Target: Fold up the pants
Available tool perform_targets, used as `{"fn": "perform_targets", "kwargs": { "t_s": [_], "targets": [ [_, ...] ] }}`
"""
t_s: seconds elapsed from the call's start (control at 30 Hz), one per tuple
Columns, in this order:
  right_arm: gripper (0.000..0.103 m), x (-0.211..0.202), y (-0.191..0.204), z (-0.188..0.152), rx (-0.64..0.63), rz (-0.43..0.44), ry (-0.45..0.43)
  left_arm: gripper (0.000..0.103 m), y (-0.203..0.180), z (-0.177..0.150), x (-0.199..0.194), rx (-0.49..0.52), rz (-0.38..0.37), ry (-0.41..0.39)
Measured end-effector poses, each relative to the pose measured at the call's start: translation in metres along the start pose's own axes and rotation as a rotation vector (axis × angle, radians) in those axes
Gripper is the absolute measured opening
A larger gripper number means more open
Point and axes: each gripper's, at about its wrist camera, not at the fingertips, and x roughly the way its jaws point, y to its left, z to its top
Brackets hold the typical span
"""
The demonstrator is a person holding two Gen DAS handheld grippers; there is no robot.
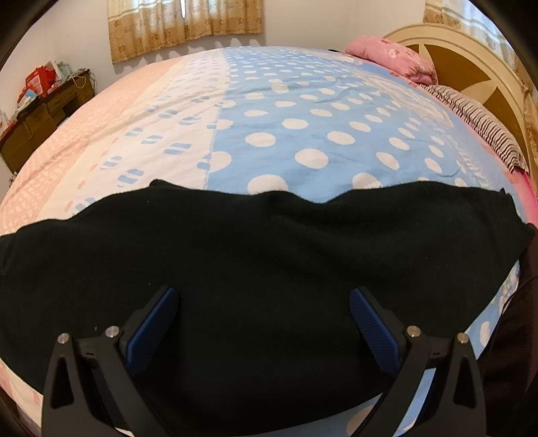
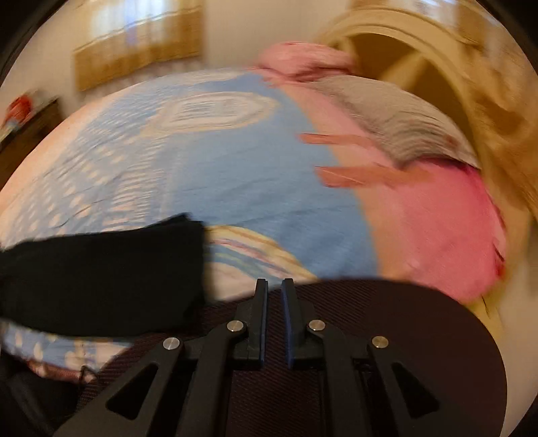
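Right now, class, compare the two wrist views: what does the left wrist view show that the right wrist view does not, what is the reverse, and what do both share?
Only the left wrist view: the left claw open above the wide spread of the black pants, and sharp white dots on the blue bedsheet.

Only the right wrist view: the right claw shut on nothing, over a dark rounded fabric surface, with one end of the pants at the left; the picture is blurred.

Both: the pants, bedsheet, pink pillow, headboard and curtain.
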Motion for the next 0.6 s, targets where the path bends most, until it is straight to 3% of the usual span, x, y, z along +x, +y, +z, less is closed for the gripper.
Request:
{"fn": "perform_targets", "kwargs": {
  "t_s": [0.13,0.23,0.33,0.43,0.6],
  "targets": [
    [0.009,-0.004,0.014,0.006,0.03,0.094,-0.057,0.103,0.001,0.001,-0.001,-0.012,-0.005,-0.01],
    [0.009,0.014,0.031,0.018,0.044,0.184,-0.032,0.103,0.007,0.001,-0.011,-0.053,-0.033,-0.051],
    [0.009,0.027,0.052,0.023,0.049,0.287,-0.015,0.103,0.009,0.001,-0.016,-0.051,-0.011,-0.067],
    [0.009,0.043,0.073,0.024,-0.024,0.155,0.012,0.103,0.011,0.001,-0.018,-0.045,0.027,-0.077],
    [0.009,0.07,0.056,0.015,0.042,0.097,0.118,0.103,0.006,-0.001,-0.011,-0.022,0.075,-0.075]
  ]
}}
